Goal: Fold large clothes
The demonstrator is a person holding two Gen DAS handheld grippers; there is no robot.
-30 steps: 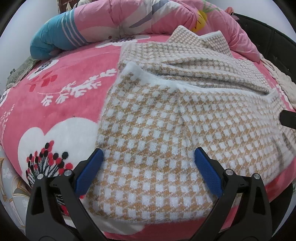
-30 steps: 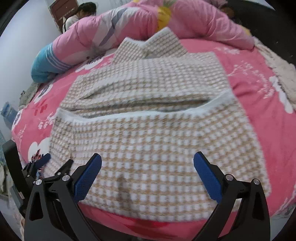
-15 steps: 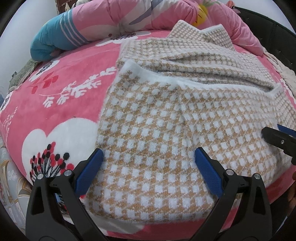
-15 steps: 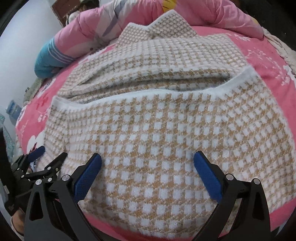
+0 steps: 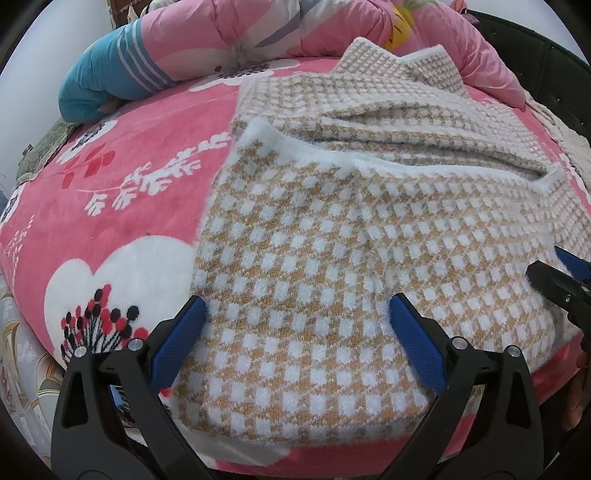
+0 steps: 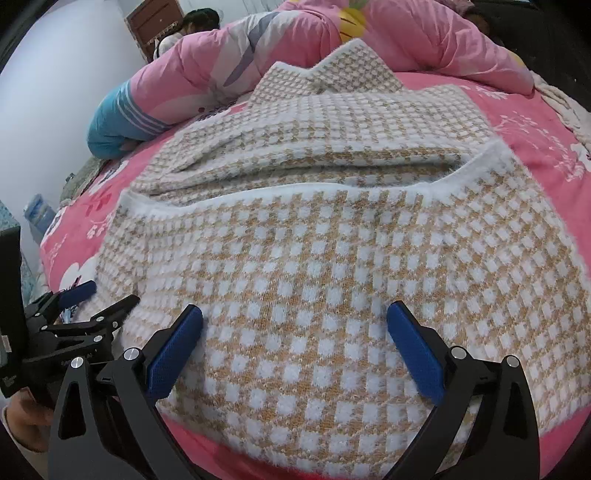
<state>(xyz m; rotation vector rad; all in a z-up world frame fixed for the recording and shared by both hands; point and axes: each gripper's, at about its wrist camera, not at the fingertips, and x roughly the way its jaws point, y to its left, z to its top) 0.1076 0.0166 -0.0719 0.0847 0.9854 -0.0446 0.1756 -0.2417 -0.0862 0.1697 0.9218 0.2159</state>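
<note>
A tan-and-white checked knit garment (image 5: 351, 229) (image 6: 332, 229) lies flat on the pink bed, its near part folded up over the rest with a white fuzzy edge across the middle. My left gripper (image 5: 297, 317) is open over the garment's near left corner, its blue pads on either side of the hem area. My right gripper (image 6: 295, 328) is open over the near right part of the hem. Each gripper shows in the other's view: the right gripper (image 5: 561, 280) at the far right edge, the left gripper (image 6: 96, 299) at the lower left. Nothing is held.
A pink floral blanket (image 5: 122, 192) covers the bed. A rolled pink and blue quilt (image 5: 207, 48) (image 6: 229, 66) lies along the far side. A person (image 6: 192, 26) sits behind it. A cream throw (image 6: 565, 110) lies at the right. A hand (image 6: 22, 417) holds the left gripper.
Both grippers have moved in closer and lower toward the garment's near hem. The right gripper has come further into the left wrist view. Both stay open.
</note>
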